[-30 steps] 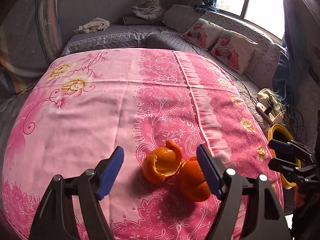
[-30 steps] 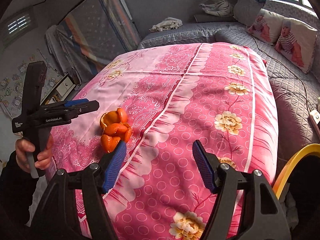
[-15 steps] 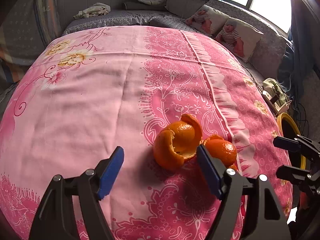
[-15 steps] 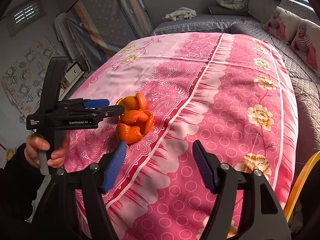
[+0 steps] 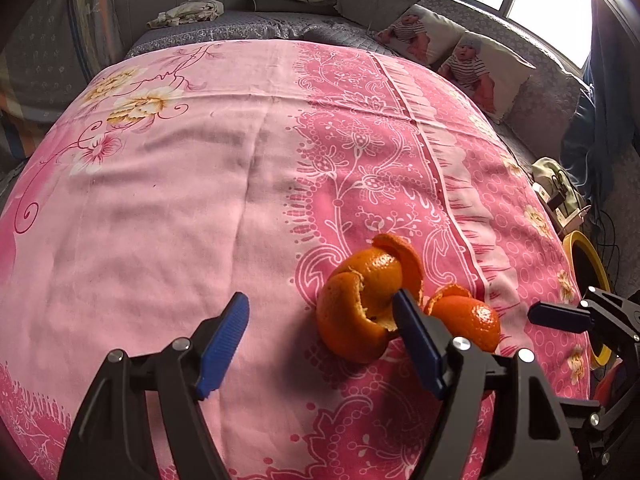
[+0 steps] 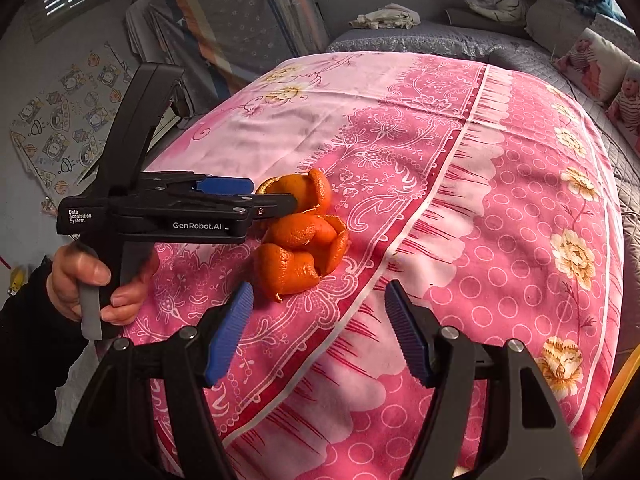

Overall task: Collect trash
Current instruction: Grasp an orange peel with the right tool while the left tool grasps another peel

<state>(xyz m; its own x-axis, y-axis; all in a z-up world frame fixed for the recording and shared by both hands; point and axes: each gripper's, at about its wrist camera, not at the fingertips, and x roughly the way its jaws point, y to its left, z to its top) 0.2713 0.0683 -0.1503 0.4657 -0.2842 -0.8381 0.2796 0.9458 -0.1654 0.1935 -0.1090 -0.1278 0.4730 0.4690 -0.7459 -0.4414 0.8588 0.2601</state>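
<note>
Two curled orange peels lie together on the pink flowered bedspread. In the left wrist view the bigger peel sits just inside my left gripper's right finger, and the smaller peel lies outside that finger. The left jaws stand wide and the pads press on nothing. In the right wrist view the peel pile lies a little beyond my right gripper, off its left finger. That gripper is open and empty. The left gripper, held by a hand, reaches the pile from the left.
A yellow-rimmed bin stands by the bed's right edge, with my right gripper in front of it. Cushions and grey bedding lie at the far side. A bag and cables lie on the floor to the right.
My left gripper has sunk closer to the peels, so the bigger one now sits against its right finger. My right gripper has swung left towards the pile, which now looks nearer.
</note>
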